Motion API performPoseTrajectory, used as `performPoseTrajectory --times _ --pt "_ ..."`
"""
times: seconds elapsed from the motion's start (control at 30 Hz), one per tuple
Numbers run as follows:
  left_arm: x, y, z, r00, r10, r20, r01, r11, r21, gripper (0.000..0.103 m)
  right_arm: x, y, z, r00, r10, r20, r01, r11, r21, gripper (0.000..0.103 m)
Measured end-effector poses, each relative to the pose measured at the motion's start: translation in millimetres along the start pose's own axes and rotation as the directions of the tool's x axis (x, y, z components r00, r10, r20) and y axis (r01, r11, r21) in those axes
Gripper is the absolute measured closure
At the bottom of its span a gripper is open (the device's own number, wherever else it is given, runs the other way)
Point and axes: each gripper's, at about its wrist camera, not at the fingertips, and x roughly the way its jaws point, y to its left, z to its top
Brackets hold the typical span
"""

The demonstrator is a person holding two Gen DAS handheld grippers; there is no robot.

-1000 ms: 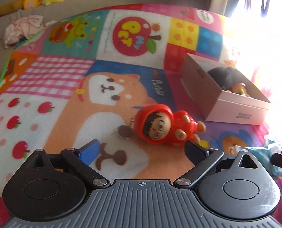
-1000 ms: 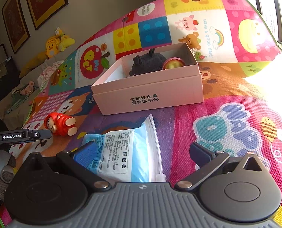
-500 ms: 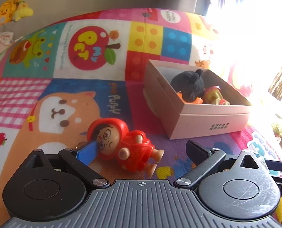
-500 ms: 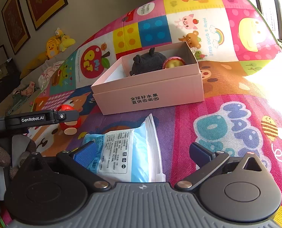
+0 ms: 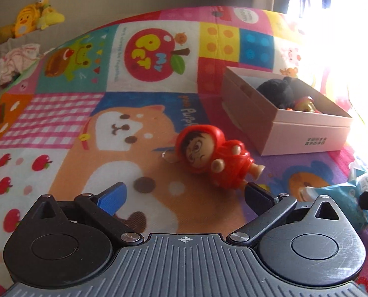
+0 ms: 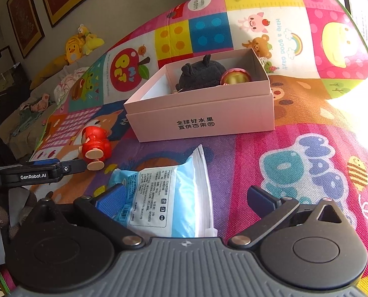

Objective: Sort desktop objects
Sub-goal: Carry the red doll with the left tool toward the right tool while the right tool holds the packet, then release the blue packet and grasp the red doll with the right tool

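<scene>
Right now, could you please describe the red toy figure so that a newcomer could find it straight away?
Start at the open pink box on the colourful play mat. Beside it, over the printed orange puppy, a red hooded doll lies on its side. It is the only bright red figure, with a round face, tan hands and feet, and a keyring at its head.

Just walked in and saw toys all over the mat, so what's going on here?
A person with a gripper in each hand is sorting things into the pink box, which already holds a black plush and a gold ball. The left gripper, jaws opening, faces the red doll without touching it. The right gripper is open around a blue packet.
</scene>
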Motion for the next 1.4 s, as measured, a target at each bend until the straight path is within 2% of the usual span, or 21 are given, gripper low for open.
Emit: performPoseTrajectory --times 0.07,0.13,0.2,0.27,0.33,0.37,0.4,0.47,0.57,0.6,0.63,0.67,0.7,0.87,0.93,1.0,1.1,1.17,1.2,1.33,1.4 --pt "-5 17 -2 0.997 0.077 0.016 -0.076 0.997 -0.025 0.000 -8 23 12 0.997 -0.044 0.064 0.052 0.990 -0.132 0.000" --pt "-7 33 -1 0.993 0.113 0.026 -0.112 0.992 -0.066 0.000 -12 53 26 0.993 -0.041 0.106 0.068 0.963 -0.262 0.000" --pt "-8 43 -1 0.987 0.158 0.029 -0.155 0.983 -0.098 0.000 -5 84 38 0.994 -0.015 0.104 0.053 0.929 -0.367 0.000" --pt "-6 51 -1 0.988 0.152 0.016 -0.148 0.978 -0.146 0.000 9 110 43 0.997 0.014 0.070 0.018 0.900 -0.435 0.001" --pt "-6 57 -1 0.990 0.142 0.011 -0.138 0.974 -0.181 0.000 30 141 45 0.999 0.034 0.019 -0.019 0.852 -0.524 0.017" --pt "-6 60 -2 0.990 0.144 0.007 -0.140 0.969 -0.204 0.000 40 153 44 0.999 0.031 0.008 -0.021 0.825 -0.565 0.020" --pt "-6 63 -4 0.989 0.151 0.003 -0.146 0.963 -0.228 0.000 51 167 41 1.000 0.020 0.008 -0.011 0.794 -0.608 0.023" --pt "-8 69 -6 0.988 0.157 0.006 -0.149 0.950 -0.274 0.000 71 184 39 1.000 -0.008 0.001 0.007 0.758 -0.652 0.024" --pt "-10 77 -9 0.987 0.158 0.014 -0.145 0.935 -0.325 0.000 104 196 41 0.997 -0.069 -0.027 0.033 0.734 -0.679 0.026" --pt "-10 78 -9 0.988 0.155 0.016 -0.140 0.932 -0.335 0.000 113 196 41 0.996 -0.088 -0.034 0.042 0.732 -0.680 0.031" --pt "-10 79 -9 0.988 0.153 0.018 -0.138 0.931 -0.339 0.000 120 196 42 0.994 -0.099 -0.046 0.041 0.734 -0.678 0.044" --pt "-10 79 -9 0.988 0.152 0.019 -0.137 0.931 -0.340 0.000 125 195 43 0.992 -0.104 -0.069 0.030 0.739 -0.673 0.052" --pt "-10 79 -9 0.988 0.152 0.019 -0.137 0.931 -0.339 0.000 127 192 46 0.992 -0.097 -0.083 0.019 0.754 -0.656 0.056" --pt "-10 79 -9 0.988 0.150 0.019 -0.135 0.930 -0.341 0.000 94 171 62 0.996 -0.010 -0.091 -0.041 0.837 -0.546 0.058" --pt "-11 79 -9 0.988 0.150 0.019 -0.135 0.930 -0.341 0.000 67 155 69 0.999 0.004 -0.038 -0.022 0.863 -0.505 0.058" --pt "-11 79 -9 0.988 0.151 0.021 -0.135 0.929 -0.343 0.000 41 134 73 1.000 -0.016 0.019 0.023 0.889 -0.458 0.058" --pt "-11 78 -9 0.988 0.152 0.024 -0.134 0.929 -0.344 0.000 7 92 70 0.990 -0.113 0.083 0.136 0.915 -0.381 0.058" --pt "-10 76 -8 0.988 0.153 0.022 -0.137 0.931 -0.338 0.000 -8 63 57 0.967 -0.231 0.105 0.253 0.905 -0.341 0.058" --pt "-10 75 -8 0.988 0.151 0.022 -0.136 0.935 -0.328 0.000 -12 47 49 0.955 -0.285 0.087 0.298 0.903 -0.311 0.058" --pt "-12 61 -6 0.993 0.113 0.046 -0.097 0.962 -0.256 0.000 -17 9 15 0.925 -0.381 0.008 0.372 0.899 -0.230 0.058" --pt "-15 50 -5 0.998 0.035 0.057 -0.022 0.974 -0.224 0.000 -15 2 4 0.926 -0.376 -0.015 0.365 0.907 -0.209 0.058"
